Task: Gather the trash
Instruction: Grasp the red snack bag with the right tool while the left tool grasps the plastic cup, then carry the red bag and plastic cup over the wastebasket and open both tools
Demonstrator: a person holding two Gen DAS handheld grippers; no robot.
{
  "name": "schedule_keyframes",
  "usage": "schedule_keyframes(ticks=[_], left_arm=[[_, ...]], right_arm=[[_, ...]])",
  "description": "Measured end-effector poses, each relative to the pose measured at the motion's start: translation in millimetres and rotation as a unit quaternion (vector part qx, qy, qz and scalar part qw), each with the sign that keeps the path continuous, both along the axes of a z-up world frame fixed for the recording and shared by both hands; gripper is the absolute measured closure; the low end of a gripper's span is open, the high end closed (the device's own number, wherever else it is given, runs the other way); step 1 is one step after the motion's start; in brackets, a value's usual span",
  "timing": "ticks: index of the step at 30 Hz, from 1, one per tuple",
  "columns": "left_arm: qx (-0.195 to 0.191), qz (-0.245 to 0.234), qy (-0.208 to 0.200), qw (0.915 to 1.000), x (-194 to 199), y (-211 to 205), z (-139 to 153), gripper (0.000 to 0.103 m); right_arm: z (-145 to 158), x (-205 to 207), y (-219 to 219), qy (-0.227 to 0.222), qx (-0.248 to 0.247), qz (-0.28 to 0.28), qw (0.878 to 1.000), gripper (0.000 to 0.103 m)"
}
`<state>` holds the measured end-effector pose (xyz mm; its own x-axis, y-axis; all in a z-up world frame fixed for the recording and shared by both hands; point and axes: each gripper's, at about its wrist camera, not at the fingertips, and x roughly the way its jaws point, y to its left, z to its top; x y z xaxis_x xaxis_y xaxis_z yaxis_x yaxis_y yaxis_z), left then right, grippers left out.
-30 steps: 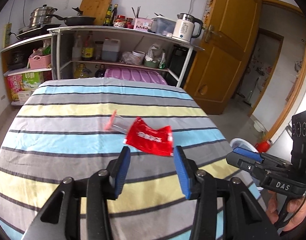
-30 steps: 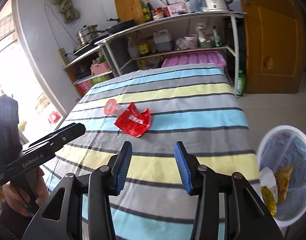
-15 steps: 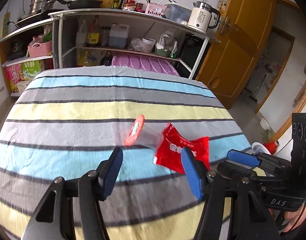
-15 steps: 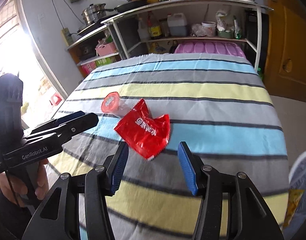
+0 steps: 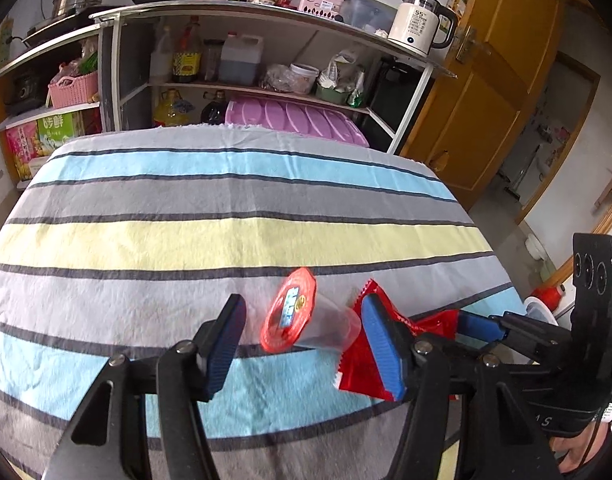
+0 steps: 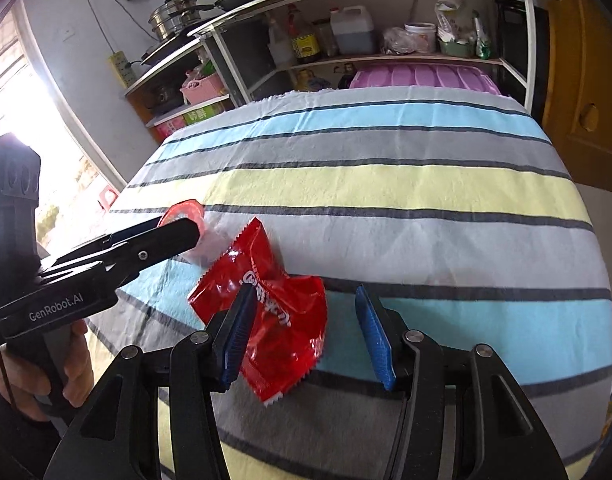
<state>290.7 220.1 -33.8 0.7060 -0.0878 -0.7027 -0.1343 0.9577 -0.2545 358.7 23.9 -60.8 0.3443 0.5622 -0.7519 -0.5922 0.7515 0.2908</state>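
Note:
A clear plastic cup with a red foil lid [image 5: 292, 310] lies on its side on the striped tablecloth [image 5: 226, 240]. A crumpled red snack wrapper [image 6: 278, 300] lies right beside it. My left gripper [image 5: 306, 344] is open, its jaws on either side of the cup, apart from it. My right gripper [image 6: 302, 332] is open, its jaws around the wrapper's right part. In the right wrist view the cup [image 6: 186, 216] is partly hidden behind the left gripper's body. The wrapper [image 5: 362, 368] shows behind my left gripper's right finger.
A metal shelf rack [image 5: 266, 48] with bottles, pots and a kettle [image 5: 420, 24] stands behind the table. A wooden door [image 5: 486, 80] is at the right. A white bin's rim [image 5: 540, 308] shows past the table's right edge.
Both grippers have moved forward and down to the trash. The cup now sits between my left jaws and the wrapper between my right jaws. Both stay open.

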Motion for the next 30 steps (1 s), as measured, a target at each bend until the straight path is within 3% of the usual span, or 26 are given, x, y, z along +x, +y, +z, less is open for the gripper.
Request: schedule_keyframes(ticks=[3,4,5,10,14,20,30], left_arm=[[0.006,-0.004,0.002,1.0000,2.7,-2.4,-1.6,0.056],[0.010,-0.006,0.004,0.9999,3.8,-3.4,-2.6,0.063],[0.012,-0.008,0.004,0.9999,4.1,-4.3,-3.1,0.065],[0.018,-0.004,-0.008,0.9998,1.0,-3.9,0.5,0.078],[0.020,-0.001,-0.015,0.9997,-4.8,-3.1,4.6,0.086],[0.032,-0.005,-0.026,0.9992,-17.2,-11.3,13.0,0.095],[0.029,-0.015,-0.050,0.9982,-50.5,-33.9,31.8,0.097]], right_arm=[[0.3,0.4,4.1,-0.008,-0.005,0.005,1.000,0.052],[0.4,-0.1,5.7,-0.010,-0.008,0.007,1.000,0.060],[0.0,-1.2,6.9,-0.010,-0.008,0.010,1.000,0.069],[0.7,-7.3,9.6,-0.021,-0.021,0.015,0.999,0.078],[2.5,-9.0,2.7,-0.016,-0.014,0.006,1.000,0.092],[8.9,-17.0,-8.8,-0.019,-0.005,-0.008,1.000,0.094],[30.7,-43.6,-43.3,-0.036,0.021,-0.034,0.999,0.094]])
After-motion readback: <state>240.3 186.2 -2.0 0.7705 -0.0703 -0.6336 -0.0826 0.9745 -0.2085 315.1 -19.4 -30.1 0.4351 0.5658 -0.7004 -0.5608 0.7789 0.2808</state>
